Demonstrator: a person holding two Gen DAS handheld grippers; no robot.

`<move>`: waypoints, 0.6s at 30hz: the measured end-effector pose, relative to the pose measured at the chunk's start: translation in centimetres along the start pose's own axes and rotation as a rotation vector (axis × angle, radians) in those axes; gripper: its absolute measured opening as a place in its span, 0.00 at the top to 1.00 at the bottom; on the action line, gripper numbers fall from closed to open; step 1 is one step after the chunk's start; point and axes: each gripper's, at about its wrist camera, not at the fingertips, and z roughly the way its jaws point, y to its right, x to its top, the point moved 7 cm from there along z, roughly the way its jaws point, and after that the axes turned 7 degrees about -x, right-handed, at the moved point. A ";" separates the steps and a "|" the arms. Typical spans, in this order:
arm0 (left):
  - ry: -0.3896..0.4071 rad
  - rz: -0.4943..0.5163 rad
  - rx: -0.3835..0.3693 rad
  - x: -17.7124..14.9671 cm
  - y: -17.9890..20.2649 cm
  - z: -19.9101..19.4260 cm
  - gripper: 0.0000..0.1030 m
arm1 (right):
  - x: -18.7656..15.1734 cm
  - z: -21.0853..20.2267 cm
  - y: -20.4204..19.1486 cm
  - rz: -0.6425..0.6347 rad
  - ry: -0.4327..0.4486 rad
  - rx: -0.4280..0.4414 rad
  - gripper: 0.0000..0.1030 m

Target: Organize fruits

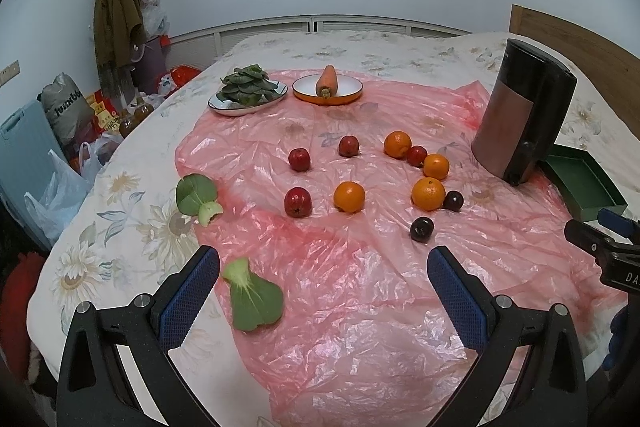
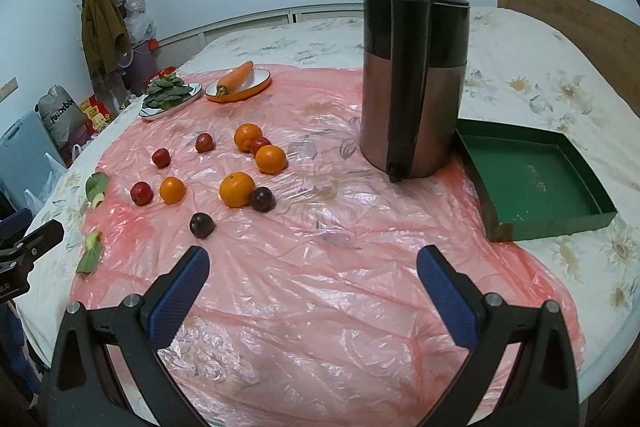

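Left gripper and right gripper both spread wide, empty, above pink plastic sheet; oranges and plums scattered near green tray.

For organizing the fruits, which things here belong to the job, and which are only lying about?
For the job:
oranges
red fruits
dark plums
green tray, empty, possibly the destination

Lying about:
carrot on an orange-rimmed plate
plate of leafy greens
loose bok choy leaves
juicer
pink plastic sheet
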 end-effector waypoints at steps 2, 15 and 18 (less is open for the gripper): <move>-0.001 -0.001 0.000 0.0 0.0 0.1 0.01 | -0.1 0.1 0.0 0.000 -0.004 0.003 0.00; -0.020 0.005 -0.012 -0.3 0.1 0.7 0.01 | -0.4 0.4 0.2 0.007 -0.017 0.009 0.00; -0.020 0.006 -0.013 -0.3 0.1 0.7 0.01 | -0.5 0.5 0.2 0.009 -0.021 0.012 0.00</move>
